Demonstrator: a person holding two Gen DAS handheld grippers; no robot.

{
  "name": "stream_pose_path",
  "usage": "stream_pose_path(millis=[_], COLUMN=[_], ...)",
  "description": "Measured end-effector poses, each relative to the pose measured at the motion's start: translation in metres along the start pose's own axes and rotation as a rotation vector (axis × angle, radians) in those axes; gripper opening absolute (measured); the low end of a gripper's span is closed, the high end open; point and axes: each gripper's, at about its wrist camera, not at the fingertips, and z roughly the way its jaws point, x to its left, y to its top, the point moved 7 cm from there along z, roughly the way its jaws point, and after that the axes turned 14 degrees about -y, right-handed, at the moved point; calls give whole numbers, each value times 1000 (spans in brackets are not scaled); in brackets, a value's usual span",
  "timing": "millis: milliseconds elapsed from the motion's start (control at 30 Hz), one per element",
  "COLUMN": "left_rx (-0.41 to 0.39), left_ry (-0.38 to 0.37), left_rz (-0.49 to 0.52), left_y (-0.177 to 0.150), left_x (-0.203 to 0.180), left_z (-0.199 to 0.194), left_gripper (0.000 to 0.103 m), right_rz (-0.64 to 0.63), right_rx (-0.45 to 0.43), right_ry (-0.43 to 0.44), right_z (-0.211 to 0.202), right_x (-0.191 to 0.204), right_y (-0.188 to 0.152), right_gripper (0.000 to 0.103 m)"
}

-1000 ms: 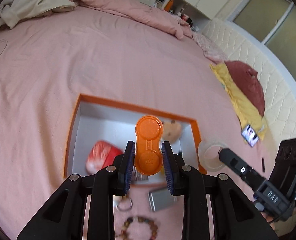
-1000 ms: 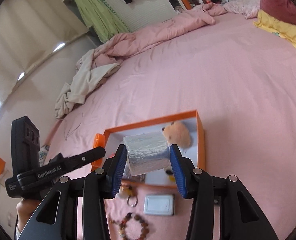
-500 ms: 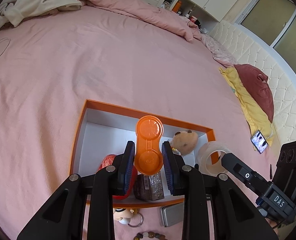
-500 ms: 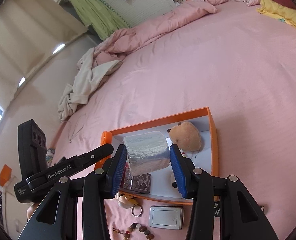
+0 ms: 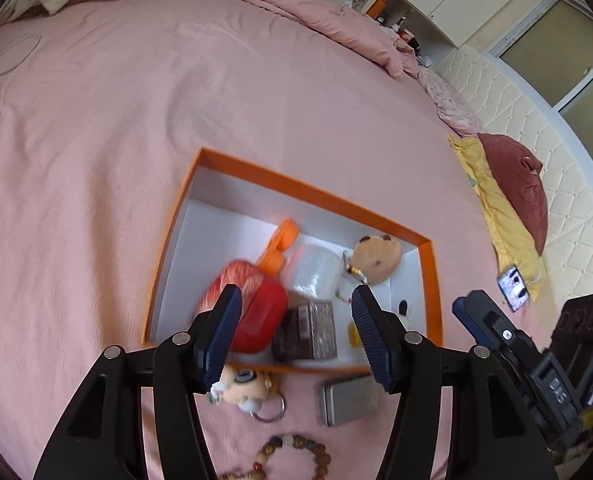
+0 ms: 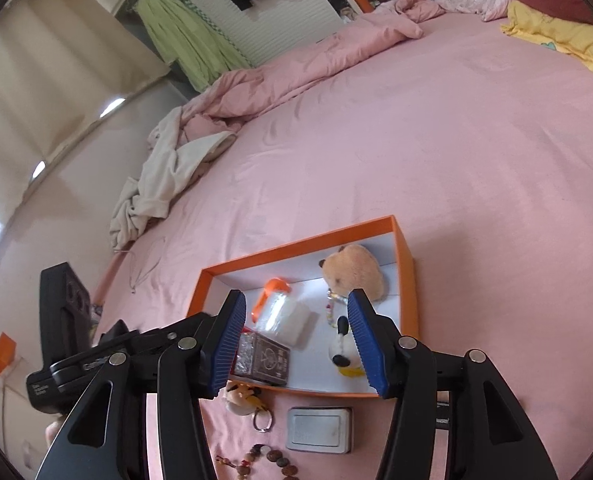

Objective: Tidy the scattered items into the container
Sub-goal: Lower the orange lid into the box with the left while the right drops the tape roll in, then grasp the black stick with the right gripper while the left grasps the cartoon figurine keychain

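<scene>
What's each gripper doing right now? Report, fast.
Left gripper: open, holding nothing, above the orange box.
Right gripper: open, holding nothing, above the same box.

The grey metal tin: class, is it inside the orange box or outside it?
Outside. The grey metal tin lies flat on the pink bedsheet, just in front of the orange box's near wall.

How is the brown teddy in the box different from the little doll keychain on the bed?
The brown teddy lies inside the orange box, at its far corner; the doll keychain lies outside, on the pink sheet just in front of the box's near wall. The teddy looks bigger and is all tan; the keychain is pale with a metal ring. Both are soft toys.
</scene>
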Motion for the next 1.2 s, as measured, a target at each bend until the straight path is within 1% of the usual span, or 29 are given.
stream_pose_path(millis=[33,133,167,200,367,400,533,567,667,733,767,833,867,900,933,967,1033,1067,1133,1167,1200], left_rx=[1,5,11,20,30,47,134,145,149,184,201,223,220,210,191,174,160,161,175,182,186], left_ry=[2,38,51,55,41,56,211,246,319,342,353,362,355,349,343,339,340,350,384,390,384], left_rz=[4,43,49,48,57,77,190,212,250,241,237,209,195,184,176,166,160,174,234,258,268], left_y=[-4,-17,-23,-28,-56,-62,-79,-80,-79,-81,-83,-85,-84,-83,-81,-78,-78,-79,-82,-83,-84], left_x=[0,-1,1,2,-3,-5,-9,-8,0,9,14,24,28,30,32,34,36,36,34,33,31], left_z=[-4,-16,-19,-20,-30,-27,-2,4,17,26,31,38,40,41,41,41,44,46,49,50,49], left_gripper=[58,58,58,58,58,58,58,58,58,58,58,58,59,63,66,67,73,74,73,72,63], right_rz=[4,28,40,51,118,127,105,75,-11,-47,-62,-86,-91,-88,-77,-59,-22,-6,5,-8,-38], right_rx=[-2,-14,-18,-26,-61,-59,-26,-22,-30,-26,-19,1,11,17,26,38,72,96,104,91,75], right_ry=[-9,-40,-55,-71,-116,-117,-156,-181,-257,-290,-306,-342,-361,-377,-394,-408,-425,-428,-436,-436,-437], right_z=[-2,-11,-15,-20,-48,-52,-58,-59,-60,-57,-53,-44,-38,-33,-28,-23,-11,-5,5,7,10], right_x=[-4,-17,-22,-28,-53,-56,-59,-57,-53,-52,-52,-54,-56,-59,-63,-68,-77,-81,-86,-85,-82], right_y=[-1,-3,-3,-5,-25,-29,-53,-59,-69,-74,-76,-80,-81,-81,-82,-83,-86,-89,-92,-92,-92], right_gripper=[53,54,58,62,63,64,65,65,66,68,73,74,74,74,74,74,77,79,82,86,91])
